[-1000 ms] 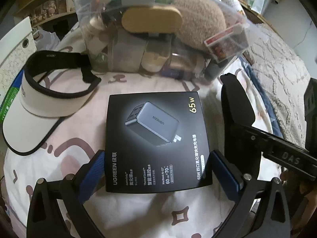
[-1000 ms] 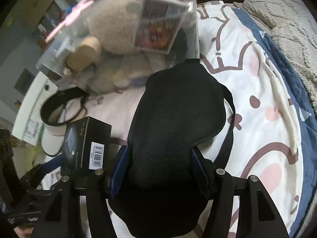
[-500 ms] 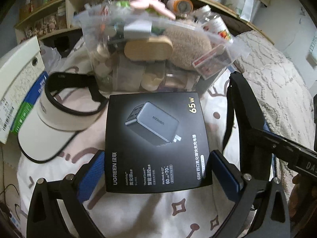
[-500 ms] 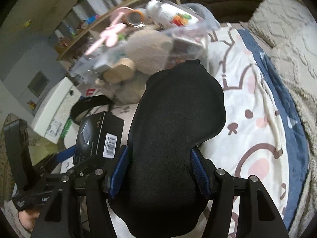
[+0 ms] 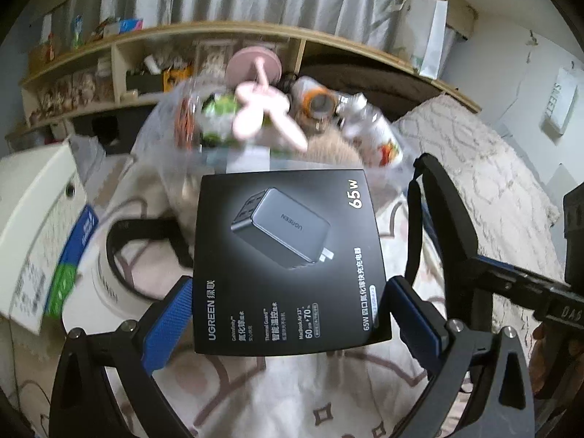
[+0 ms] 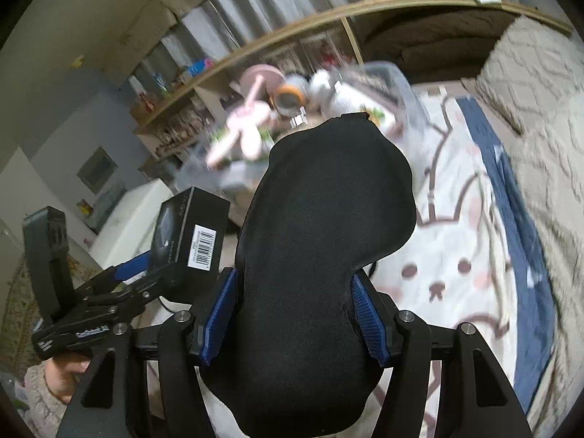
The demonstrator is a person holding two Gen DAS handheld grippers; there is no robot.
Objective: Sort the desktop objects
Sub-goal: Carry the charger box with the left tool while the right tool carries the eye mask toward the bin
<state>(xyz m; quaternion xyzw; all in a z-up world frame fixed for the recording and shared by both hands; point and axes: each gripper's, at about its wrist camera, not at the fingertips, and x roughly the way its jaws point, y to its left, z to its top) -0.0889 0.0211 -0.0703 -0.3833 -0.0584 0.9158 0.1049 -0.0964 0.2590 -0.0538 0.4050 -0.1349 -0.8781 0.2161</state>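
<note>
My left gripper (image 5: 288, 314) is shut on a black charger box (image 5: 288, 255), its blue pads pressing both side edges; the box is lifted above the bedspread. My right gripper (image 6: 292, 319) is shut on a black padded eye mask (image 6: 321, 255), which stands up between its blue pads and hides much of the view ahead. The charger box (image 6: 189, 233) and the left gripper (image 6: 146, 273) also show at the left of the right wrist view. The eye mask (image 5: 449, 219) and its strap rise at the right of the left wrist view. Beyond both sits a clear plastic bin (image 5: 277, 124) full of items.
A white and black sun visor (image 5: 120, 255) lies on the cartoon-print bedspread (image 6: 456, 255) at the left. A white cardboard box (image 5: 36, 219) stands further left. A wooden shelf (image 5: 219, 36) runs behind the bin. A beige knit blanket (image 6: 529, 109) covers the right.
Both grippers have risen with their loads, the charger box and the eye mask. The bin now sits lower and further off, and the shelf behind it has come into view.
</note>
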